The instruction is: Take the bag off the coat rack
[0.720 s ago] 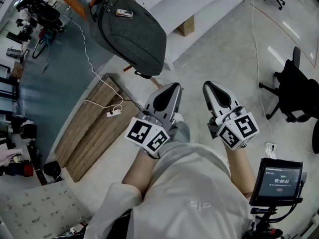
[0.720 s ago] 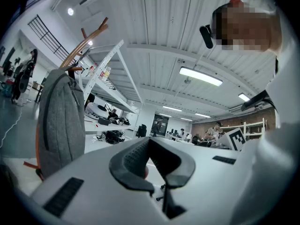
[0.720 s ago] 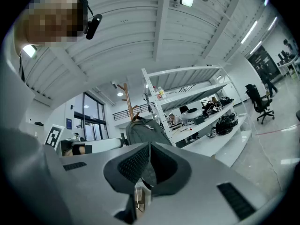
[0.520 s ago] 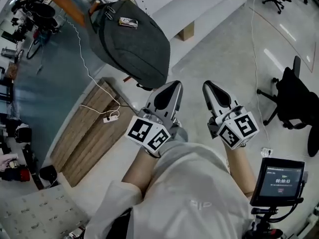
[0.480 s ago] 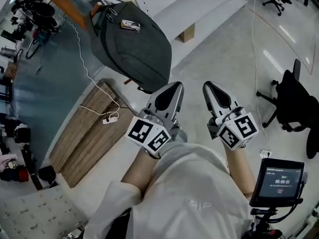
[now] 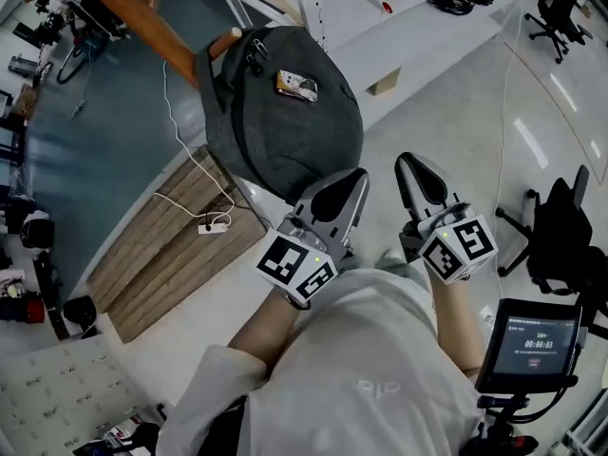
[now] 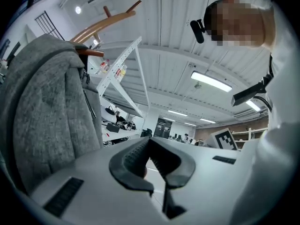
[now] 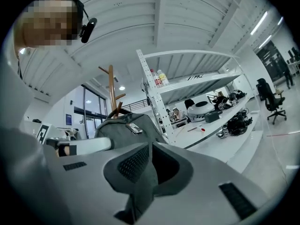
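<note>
- Bag (image 6: 285, 112): dark grey backpack, hung by its top from a peg of the coat rack (image 6: 133, 8), body drooping clear of the floor. Small printed tag (image 6: 296, 85) on the upper front panel. Also seen at the far left of the left gripper view (image 7: 42, 107) and behind the jaws in the right gripper view (image 8: 126, 125).
- Coat rack: reddish-brown wood, slanted arm across the upper left of the head view; curved pegs above the bag in the left gripper view (image 7: 101, 25); upright post with pegs in the right gripper view (image 8: 111, 86).
- Left gripper (image 6: 347, 183): held level, jaws closed together, nothing between them (image 7: 149, 146). Tip just beside the bag's lower edge in the head view; contact cannot be told. Marker cube (image 6: 296, 267) at the rear.
- Right gripper (image 6: 413, 169): held level, jaws closed together, empty (image 8: 151, 149). Beside the left gripper, apart from the bag. Marker cube (image 6: 458, 245) at the rear.
- Wooden board (image 6: 161, 255): flat on the floor below the bag, left of the grippers.
- Power strip (image 6: 213, 226): white, on the board, with a white cable (image 6: 176, 112) running up toward the rack.
- Shelving unit (image 8: 187, 86): white, behind the bag; bottles (image 8: 157, 77) on the top shelf.
- Office chair (image 6: 560, 231): black, at the right edge.
- Small screen (image 6: 527, 345): on a stand, lower right.
</note>
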A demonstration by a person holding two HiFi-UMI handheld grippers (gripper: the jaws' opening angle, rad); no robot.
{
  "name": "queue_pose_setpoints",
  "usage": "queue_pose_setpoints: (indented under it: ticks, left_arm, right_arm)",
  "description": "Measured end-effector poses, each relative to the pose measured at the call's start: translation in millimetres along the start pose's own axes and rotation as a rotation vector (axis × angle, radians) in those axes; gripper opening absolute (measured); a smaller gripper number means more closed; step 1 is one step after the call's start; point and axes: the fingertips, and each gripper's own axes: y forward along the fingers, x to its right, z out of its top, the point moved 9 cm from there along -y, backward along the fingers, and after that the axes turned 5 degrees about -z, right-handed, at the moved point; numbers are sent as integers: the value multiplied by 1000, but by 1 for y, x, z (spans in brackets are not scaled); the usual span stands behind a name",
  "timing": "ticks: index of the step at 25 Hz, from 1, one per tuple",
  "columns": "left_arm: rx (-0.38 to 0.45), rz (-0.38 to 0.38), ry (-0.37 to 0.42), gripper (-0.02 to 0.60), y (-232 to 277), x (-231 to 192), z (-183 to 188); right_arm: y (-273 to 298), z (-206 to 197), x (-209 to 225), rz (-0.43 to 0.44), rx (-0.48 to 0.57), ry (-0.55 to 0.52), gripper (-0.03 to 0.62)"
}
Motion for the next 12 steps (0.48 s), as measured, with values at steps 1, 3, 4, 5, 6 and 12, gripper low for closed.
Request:
queue_pose_setpoints:
  ticks: [1, 3, 4, 5, 6, 12]
  left_arm:
    - [4, 14, 9, -3, 2, 0, 2]
    - [13, 50, 48, -3, 6, 2, 6]
    - [20, 78, 66, -3, 8, 2, 7]
    - [29, 113, 75, -3, 9, 2, 7]
    - [36, 148, 74, -3, 10, 0, 6]
    - [94, 239, 78, -3, -2, -11, 3]
  right_arm:
    - [7, 2, 4, 16, -5, 3, 12]
    - [20, 4, 13, 59, -18, 6, 12]
    - [27, 4, 17, 89, -28, 8, 12]
    - [35, 3, 20, 125, -43, 10, 12]
    - [44, 1, 23, 161, -60, 13, 12]
    - [82, -14, 35, 257, -101, 36, 12]
